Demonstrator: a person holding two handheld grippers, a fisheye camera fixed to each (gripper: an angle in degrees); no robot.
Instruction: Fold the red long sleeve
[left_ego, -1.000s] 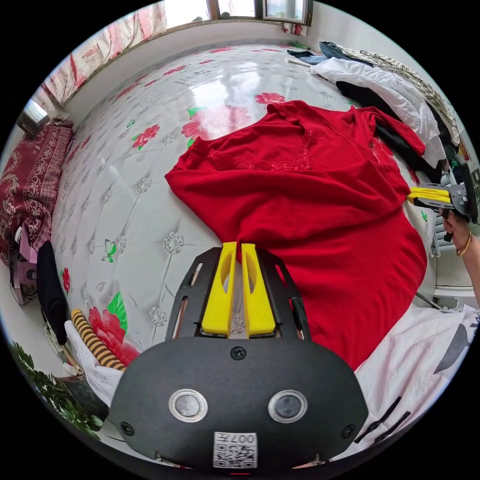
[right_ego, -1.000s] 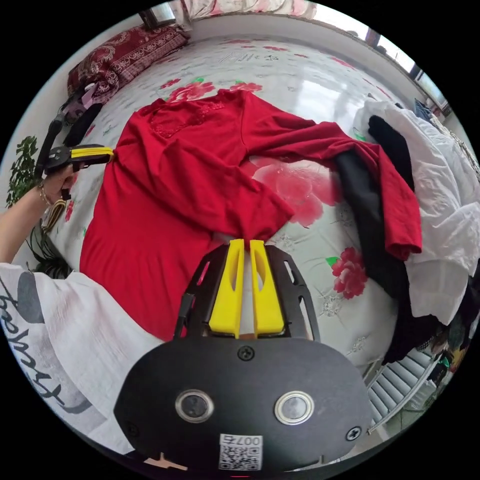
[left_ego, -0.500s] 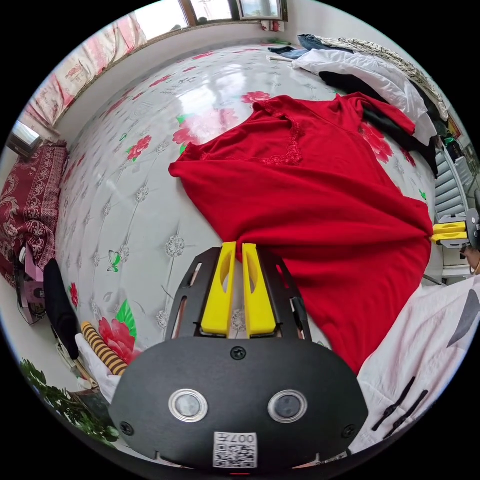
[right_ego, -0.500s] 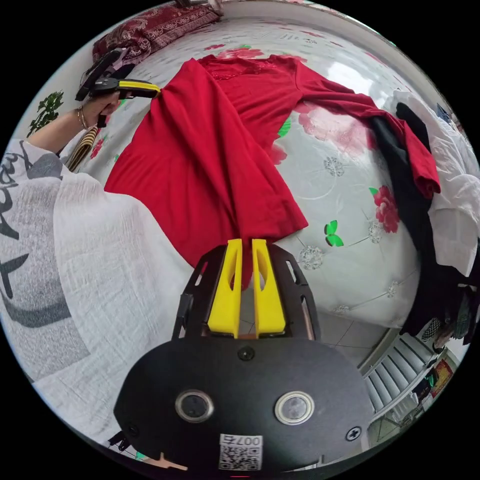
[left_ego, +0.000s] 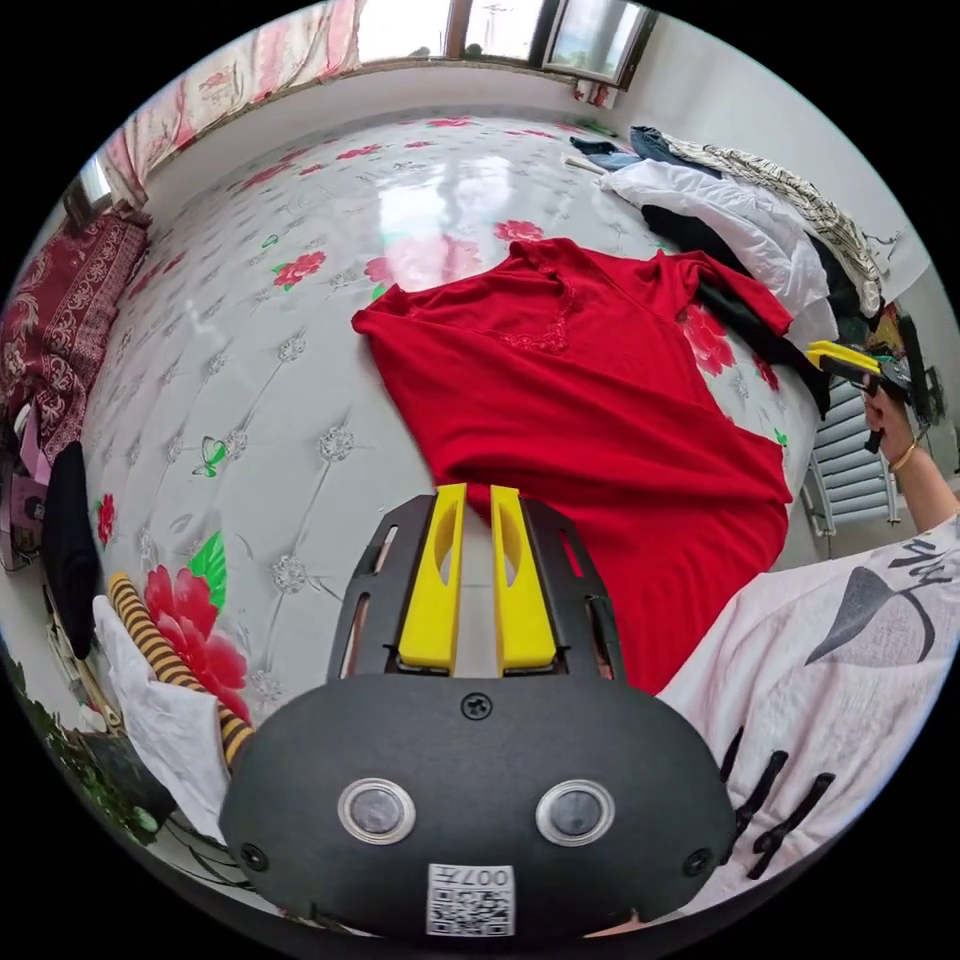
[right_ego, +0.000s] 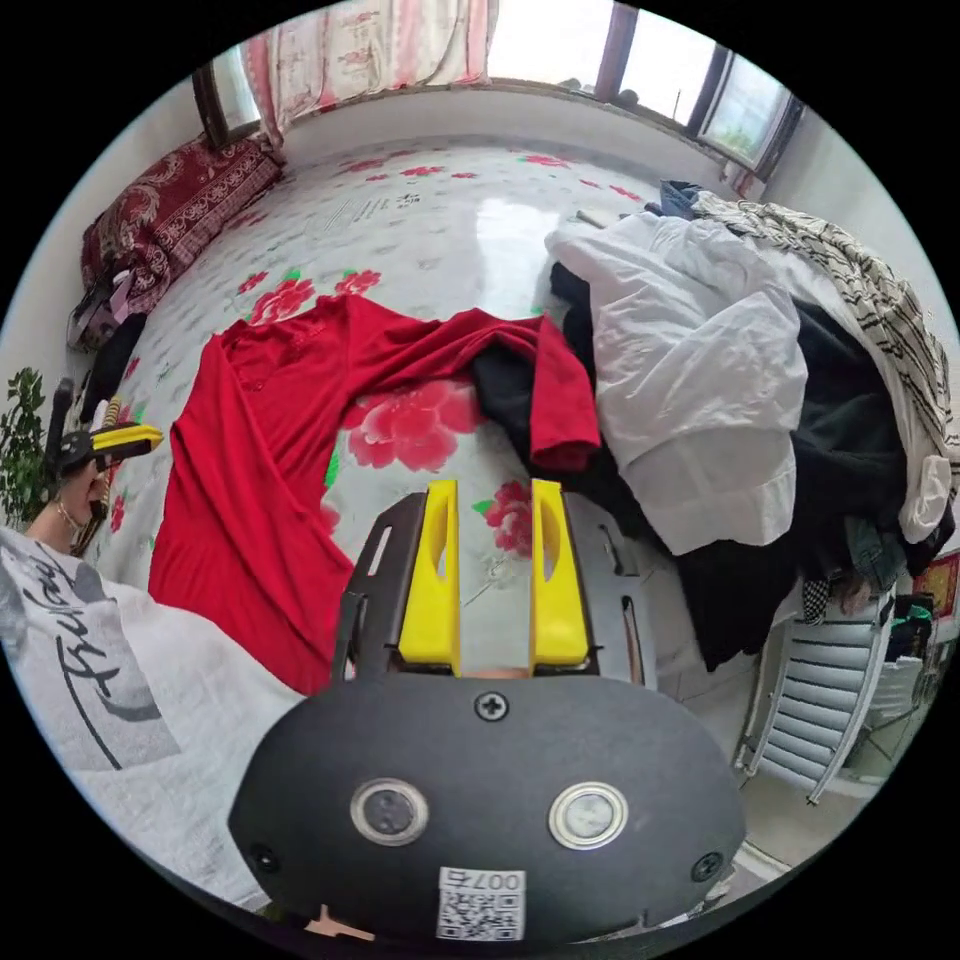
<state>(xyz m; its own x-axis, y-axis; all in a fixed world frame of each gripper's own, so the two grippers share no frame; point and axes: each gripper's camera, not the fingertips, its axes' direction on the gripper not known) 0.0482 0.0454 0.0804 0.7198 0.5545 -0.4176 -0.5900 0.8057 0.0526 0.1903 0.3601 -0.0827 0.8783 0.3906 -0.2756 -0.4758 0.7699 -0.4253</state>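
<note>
The red long sleeve lies spread on the flowered bed cover, its hem toward the person. My left gripper hovers just short of the garment's near side edge, its jaws a little apart with nothing between them. My right gripper stands open and empty above the bed's edge, pulled away from the cloth. In the right gripper view the red long sleeve lies to the left, and one sleeve is draped over a black garment. The other gripper appears at the far left, held in a hand.
A pile of clothes with a white shirt on top covers the bed's right side. A white radiator stands beside it. A dark red patterned pillow lies at the far left. The person's white top is close by.
Both grippers have let go of the red garment and drawn back from it. The cloth, held up and stretched before, now lies flat. The right gripper has swung toward the clothes pile.
</note>
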